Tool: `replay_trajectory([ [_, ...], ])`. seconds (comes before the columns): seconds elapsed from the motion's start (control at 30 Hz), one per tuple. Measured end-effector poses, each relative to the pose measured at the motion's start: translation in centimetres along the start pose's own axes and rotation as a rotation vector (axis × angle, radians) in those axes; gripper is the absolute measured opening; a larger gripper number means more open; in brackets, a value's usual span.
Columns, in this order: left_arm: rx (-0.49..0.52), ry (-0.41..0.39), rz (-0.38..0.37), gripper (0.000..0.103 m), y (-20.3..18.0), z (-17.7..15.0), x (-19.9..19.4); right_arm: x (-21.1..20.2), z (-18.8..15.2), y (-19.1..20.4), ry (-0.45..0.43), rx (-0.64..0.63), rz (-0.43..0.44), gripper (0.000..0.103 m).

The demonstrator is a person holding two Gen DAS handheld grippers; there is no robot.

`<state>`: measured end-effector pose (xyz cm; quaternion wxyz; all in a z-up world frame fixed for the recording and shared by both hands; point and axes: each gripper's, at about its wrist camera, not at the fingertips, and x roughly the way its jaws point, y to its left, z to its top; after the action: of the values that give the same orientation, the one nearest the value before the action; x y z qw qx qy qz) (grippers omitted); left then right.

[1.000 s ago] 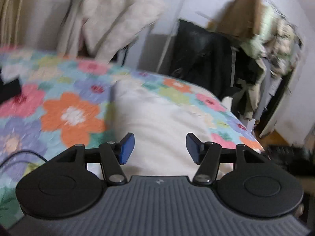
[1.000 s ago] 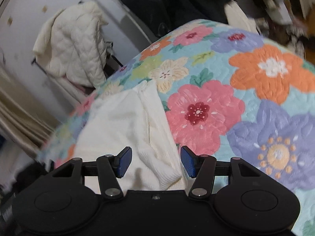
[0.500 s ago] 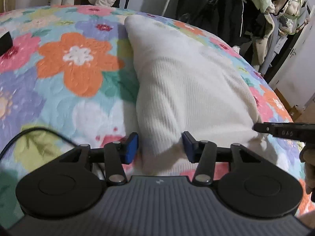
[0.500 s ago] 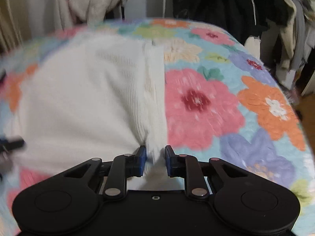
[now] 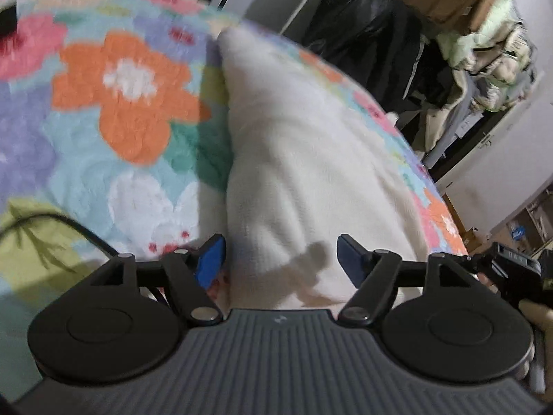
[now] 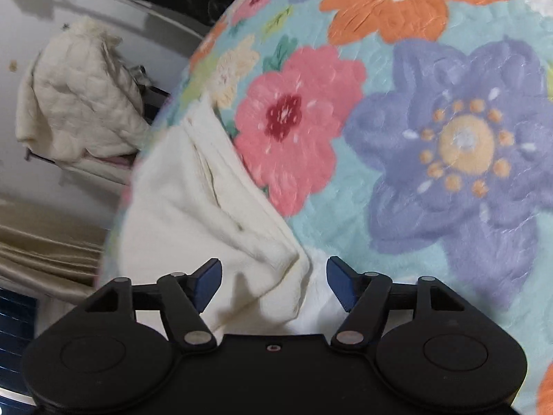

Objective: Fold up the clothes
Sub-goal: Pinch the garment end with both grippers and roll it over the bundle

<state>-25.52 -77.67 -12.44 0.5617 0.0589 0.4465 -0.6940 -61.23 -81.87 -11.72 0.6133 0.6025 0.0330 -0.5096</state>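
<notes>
1. The left gripper (image 5: pixel 280 257) is hovering with its jaws spread wide, pinching nothing; the near edge of the white sweater (image 5: pixel 304 159) is lying between and just beyond the blue pads (image 5: pixel 211 259).
2. The right gripper (image 6: pixel 270 278) is likewise holding its jaws spread and empty, with a bunched corner of the sweater (image 6: pixel 214 214) sitting in the gap, untouched as far as the view shows.
3. The sweater is lying on the floral quilt (image 5: pixel 114 103) of the bed, already narrowed into a long strip with layered side folds; the left view is blurred, so finer creases are hard to read.
4. Beyond the sweater, a black cable (image 5: pixel 58 223) is trailing across the quilt on the left gripper's side, and the other gripper's body (image 5: pixel 515 269) is showing at the sweater's near right corner.
5. Further out, a quilted jacket (image 6: pixel 79 93) is hanging past the far end of the bed.
6. Judging by this, the step in hand is taking hold of the sweater's near end for a lengthwise fold.
7. The next move is probably calling for both jaws to close on the two near corners together, gathering every layer, then carrying that end toward the far end.
</notes>
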Motion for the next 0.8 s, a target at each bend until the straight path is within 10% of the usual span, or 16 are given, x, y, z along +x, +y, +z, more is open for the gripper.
replay_trajectory([
  [0.23,-0.036,0.005,0.003,0.047,0.1,-0.4,2.1,4.2,-1.2,3.0,-0.047,-0.005,0.04,0.094],
  [0.27,-0.049,0.013,0.012,0.039,0.2,-0.2,2.3,4.6,-1.4,3.1,-0.042,-0.016,0.068,0.084],
  [0.3,-0.063,0.02,0.021,0.034,0.2,0.0,2.4,4.9,-1.6,3.1,-0.036,-0.026,0.096,0.049],
  [0.37,-0.087,0.022,0.028,0.027,0.0,0.3,2.0,5.2,-2.1,2.8,-0.021,-0.008,0.161,0.033],
  [0.63,-0.283,-0.034,-0.223,0.023,0.5,-0.9,-5.6,-3.2,-5.6,5.2,0.014,-0.122,0.468,0.024],
  [0.8,-0.341,0.013,-0.205,0.023,1.1,-4.6,-13.0,-7.7,-11.8,4.7,0.057,-0.152,0.474,0.024],
])
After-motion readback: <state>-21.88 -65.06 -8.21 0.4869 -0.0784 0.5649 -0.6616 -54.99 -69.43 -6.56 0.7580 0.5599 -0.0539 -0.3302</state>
